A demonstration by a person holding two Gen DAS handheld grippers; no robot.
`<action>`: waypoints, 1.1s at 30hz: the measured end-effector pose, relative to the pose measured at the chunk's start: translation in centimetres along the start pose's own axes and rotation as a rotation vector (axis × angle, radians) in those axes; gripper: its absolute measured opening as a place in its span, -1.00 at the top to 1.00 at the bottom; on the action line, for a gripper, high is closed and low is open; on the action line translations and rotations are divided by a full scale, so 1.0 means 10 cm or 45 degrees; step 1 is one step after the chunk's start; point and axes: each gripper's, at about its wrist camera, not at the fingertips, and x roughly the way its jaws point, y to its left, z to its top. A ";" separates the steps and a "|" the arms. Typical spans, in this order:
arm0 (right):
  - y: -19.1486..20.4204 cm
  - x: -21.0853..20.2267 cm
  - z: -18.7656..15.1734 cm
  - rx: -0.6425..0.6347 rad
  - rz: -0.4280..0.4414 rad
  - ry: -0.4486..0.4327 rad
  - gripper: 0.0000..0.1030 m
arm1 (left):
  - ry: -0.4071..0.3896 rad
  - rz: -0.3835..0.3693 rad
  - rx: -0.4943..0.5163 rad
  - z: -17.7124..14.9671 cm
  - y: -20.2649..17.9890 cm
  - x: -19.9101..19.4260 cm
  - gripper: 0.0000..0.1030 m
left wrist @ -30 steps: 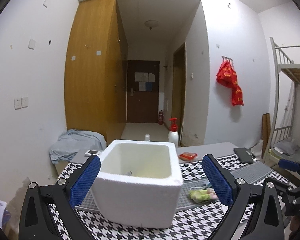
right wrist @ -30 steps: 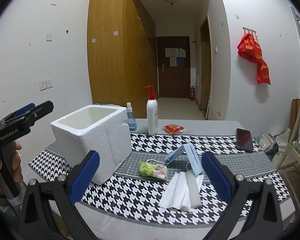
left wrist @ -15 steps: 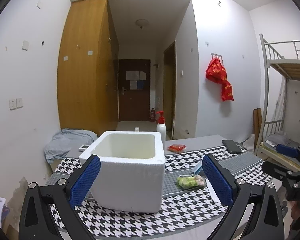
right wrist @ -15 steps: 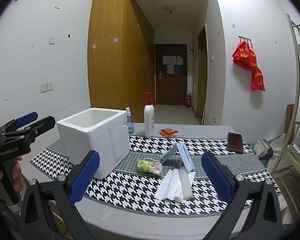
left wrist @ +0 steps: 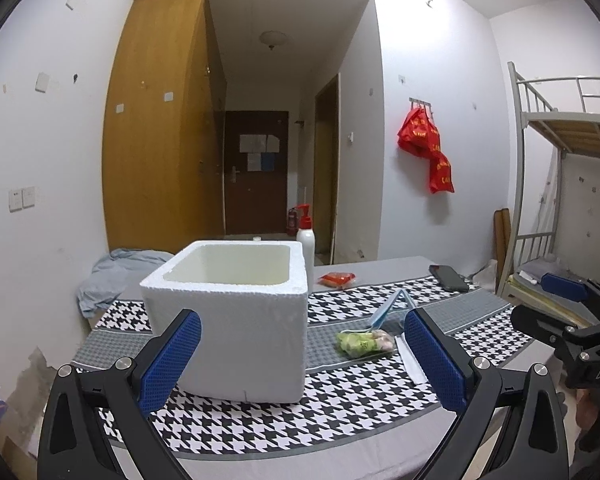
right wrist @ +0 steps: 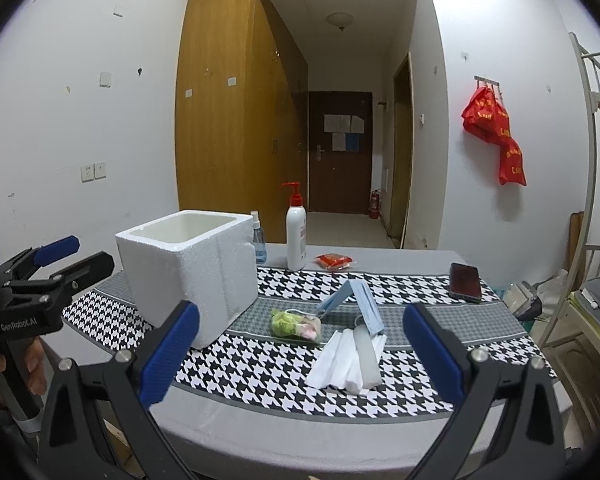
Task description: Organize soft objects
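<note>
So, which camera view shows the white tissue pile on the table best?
The right wrist view: the white tissue pile lies whole and unobstructed between the open fingers, beside the blue face mask. In the left wrist view only a thin strip of it shows; the left gripper's right finger hides the rest.

Tabletop (right wrist: 340, 432): white foam box (right wrist: 188, 276) at frame left. Right of it, green plastic-wrapped bundle (right wrist: 296, 323); further right, folded blue face mask (right wrist: 360, 300) behind white tissue stack (right wrist: 348, 360). Behind box: small blue spray bottle (right wrist: 259, 244), red-capped white pump bottle (right wrist: 296, 236), red packet (right wrist: 334, 261). Black phone (right wrist: 465, 282) at right.
</note>
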 end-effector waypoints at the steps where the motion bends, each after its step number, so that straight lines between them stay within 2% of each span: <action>1: 0.00 0.01 -0.01 -0.002 -0.003 0.005 -1.00 | 0.000 -0.002 -0.005 -0.02 0.00 0.01 -0.98; 11: -0.09 0.11 -0.13 0.015 -0.023 0.042 -1.00 | 0.028 -0.024 -0.017 -0.13 -0.08 0.15 -0.98; 18: -0.17 0.16 -0.19 0.023 -0.040 0.054 -1.00 | 0.057 -0.073 0.001 -0.16 -0.23 0.28 -0.98; 33: -0.68 0.11 -0.34 0.113 -0.229 0.119 -1.00 | 0.173 -0.286 0.071 -0.19 -0.75 0.72 -0.98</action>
